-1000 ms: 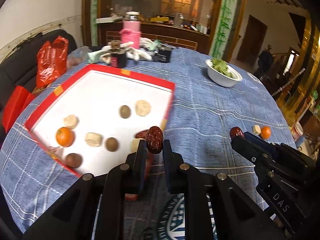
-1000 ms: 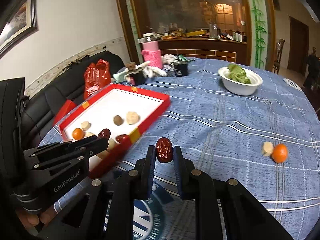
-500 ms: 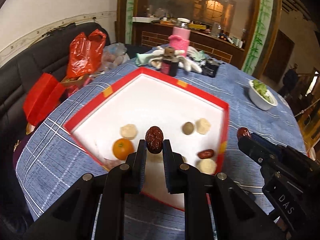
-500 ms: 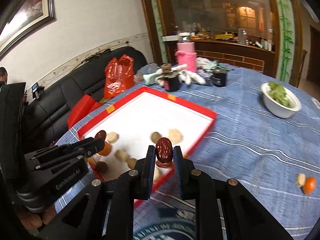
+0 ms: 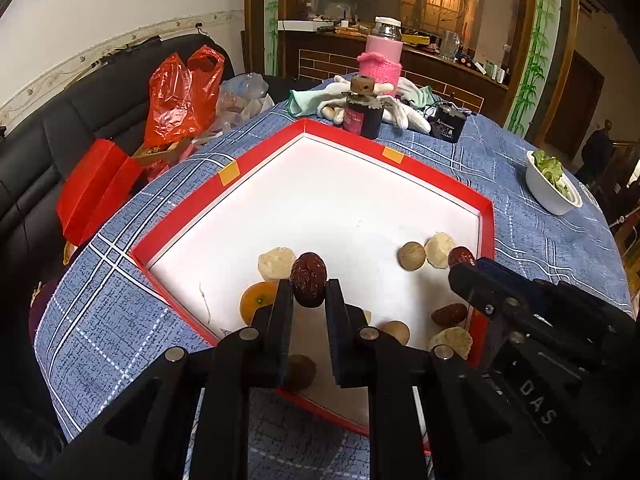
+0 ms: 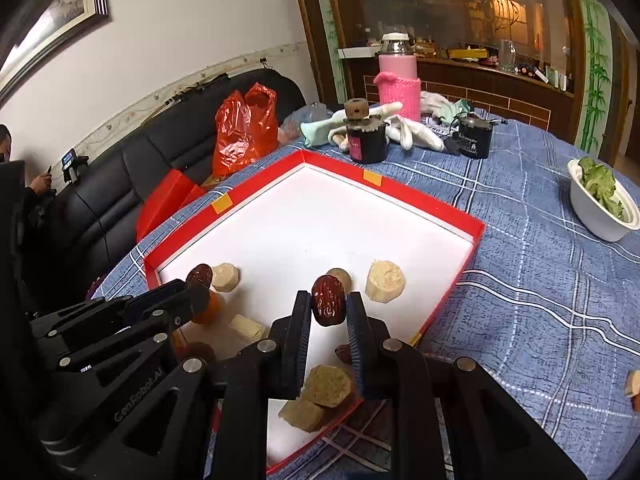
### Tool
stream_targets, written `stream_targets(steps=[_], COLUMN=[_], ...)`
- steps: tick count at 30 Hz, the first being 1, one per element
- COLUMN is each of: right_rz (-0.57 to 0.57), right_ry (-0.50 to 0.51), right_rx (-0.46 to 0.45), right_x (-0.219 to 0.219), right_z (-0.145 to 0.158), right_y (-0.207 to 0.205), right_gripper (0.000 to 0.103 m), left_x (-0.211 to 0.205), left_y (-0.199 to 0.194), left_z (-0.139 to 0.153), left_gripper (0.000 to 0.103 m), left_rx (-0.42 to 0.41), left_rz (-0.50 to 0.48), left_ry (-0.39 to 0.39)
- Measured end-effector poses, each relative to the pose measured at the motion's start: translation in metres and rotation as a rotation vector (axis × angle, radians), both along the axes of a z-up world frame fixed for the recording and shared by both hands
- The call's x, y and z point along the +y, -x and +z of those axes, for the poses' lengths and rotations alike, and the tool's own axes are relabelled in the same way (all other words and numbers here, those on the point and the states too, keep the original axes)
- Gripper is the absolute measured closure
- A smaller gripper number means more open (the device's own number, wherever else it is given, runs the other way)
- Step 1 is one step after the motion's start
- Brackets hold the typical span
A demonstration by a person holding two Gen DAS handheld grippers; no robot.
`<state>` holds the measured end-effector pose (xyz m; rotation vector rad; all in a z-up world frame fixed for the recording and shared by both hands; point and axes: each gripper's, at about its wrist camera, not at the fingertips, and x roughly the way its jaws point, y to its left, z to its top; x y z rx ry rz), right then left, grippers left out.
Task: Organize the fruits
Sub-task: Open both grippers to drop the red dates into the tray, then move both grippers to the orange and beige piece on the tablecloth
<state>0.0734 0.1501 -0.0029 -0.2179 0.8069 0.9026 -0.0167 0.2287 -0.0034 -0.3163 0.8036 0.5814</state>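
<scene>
A red-rimmed tray (image 5: 486,216) (image 6: 476,232) with a white floor lies on the blue checked tablecloth. Several fruits lie in its near part: an orange (image 5: 256,306), pale chunks (image 5: 276,264) (image 6: 385,282), brown round fruits (image 5: 411,256), a red date (image 5: 448,314). My left gripper (image 5: 308,286) is shut on a red date (image 5: 308,284) above the tray's near edge. My right gripper (image 6: 329,306) is shut on another red date (image 6: 329,305) above the tray, to the right of the left gripper (image 6: 196,280).
A white bowl of greens (image 6: 600,208) stands to the right. Behind the tray are a dark jar (image 6: 366,140), a pink bottle (image 6: 398,80), gloves and a black jar (image 6: 474,140). A pale chunk (image 6: 632,382) lies at the table's right. A sofa with red bags (image 5: 180,96) is left.
Both grippers have moved forward and left over the tray, each still holding its date. The tray fills more of both views.
</scene>
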Motion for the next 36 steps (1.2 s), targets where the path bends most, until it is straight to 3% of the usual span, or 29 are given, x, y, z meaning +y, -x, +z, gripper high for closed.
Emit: stream_targets(steps=[15, 17, 19, 21, 24, 29, 31, 36], right_rz=[0.004, 0.001, -0.001, -0.002, -0.005, -0.030, -0.047, -0.136], right_ry=[0.033, 0.043, 0.041, 0.040, 0.035, -0.007, -0.021, -0.046], right_rx=[0.020, 0.026, 0.026, 0.030, 0.026, 0.007, -0.014, -0.078], right_x=[0.017, 0.019, 0.019, 0.019, 0.017, 0.000, -0.016, -0.082], right_z=[-0.011, -0.013, -0.013, -0.013, -0.011, 0.003, 0.010, 0.024], right_y=[-0.005, -0.006, -0.006, -0.006, -0.005, -0.001, 0.002, -0.001], right_gripper=[0.083, 0.079, 0.075, 0.073, 0.071, 0.066, 0.062, 0.061], left_x=[0.010, 0.011, 0.011, 0.012, 0.012, 0.002, -0.007, -0.052], left_y=[-0.004, -0.004, -0.002, 0.001, 0.003, 0.007, 0.007, -0.009], left_z=[-0.008, -0.008, -0.007, -0.005, -0.002, 0.011, 0.017, 0.026], left_gripper=[0.088, 0.083, 0.062, 0.058, 0.052, 0.052, 0.045, 0.044], left_rx=[0.051, 0.059, 0.052, 0.041, 0.034, -0.020, -0.054, -0.096], left_rz=[0.057, 0.066, 0.075, 0.084, 0.089, 0.076, 0.061, -0.091], left_ry=[0.005, -0.003, -0.001, 0.000, -0.003, 0.005, -0.004, -0.020])
